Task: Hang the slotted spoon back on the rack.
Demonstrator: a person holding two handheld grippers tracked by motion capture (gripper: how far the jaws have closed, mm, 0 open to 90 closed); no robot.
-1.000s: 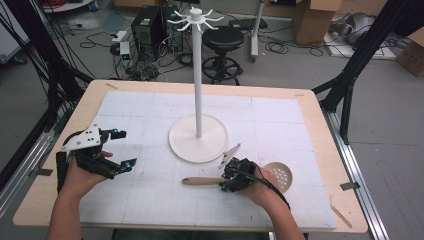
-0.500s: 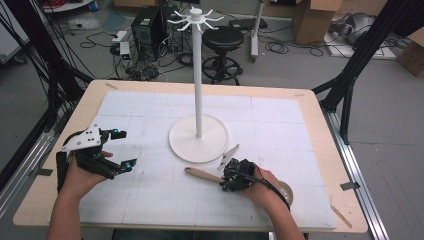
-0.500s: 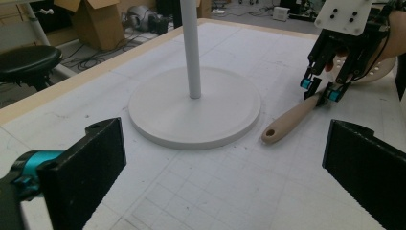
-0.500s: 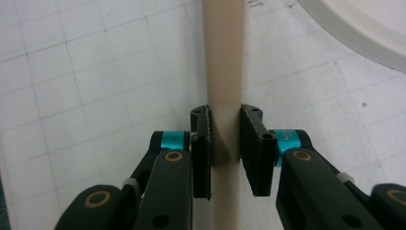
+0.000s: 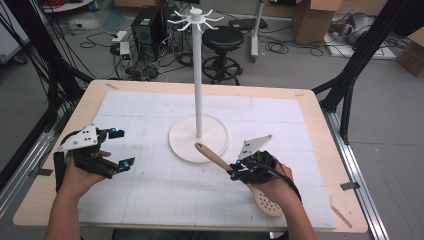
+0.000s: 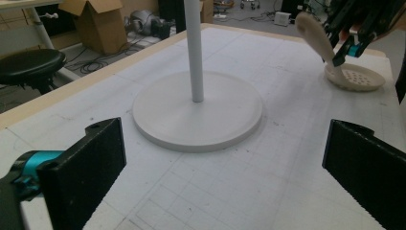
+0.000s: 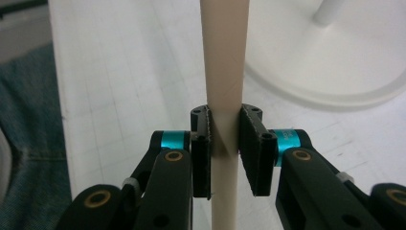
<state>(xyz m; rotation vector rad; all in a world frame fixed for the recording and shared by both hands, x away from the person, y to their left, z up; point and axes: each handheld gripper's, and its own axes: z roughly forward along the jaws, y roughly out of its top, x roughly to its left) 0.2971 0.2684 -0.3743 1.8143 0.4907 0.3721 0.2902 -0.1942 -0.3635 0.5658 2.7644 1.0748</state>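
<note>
The beige slotted spoon [image 5: 225, 165] is clamped by its handle between the pads of the right gripper [image 5: 234, 172], whose jaws have just been closing and are now pressed against both sides of the handle, as seen in the right gripper view, where the handle [image 7: 224, 86] runs straight up between the two black pads. In the high view the handle is tilted, its tip raised toward the round base of the white stand [image 5: 198, 137], while the perforated bowl [image 5: 267, 202] is seen low, close to the near edge of the table [image 5: 320, 115] toward its right corner, partly hidden by the right hand [image 5: 272, 182]. In the left gripper view the bowl [image 6: 354, 79] appears to rest on or just above the white mat [image 5: 150, 190] (contact cannot be told for certain). The left gripper [image 5: 120, 147] is held over the mat near the left edge of the table, its jaws spread wide with nothing between them. The stand is set at the middle of the table, its thin pole [image 5: 198, 75] upright and topped by a ring of hooks [image 5: 195, 19].
</note>
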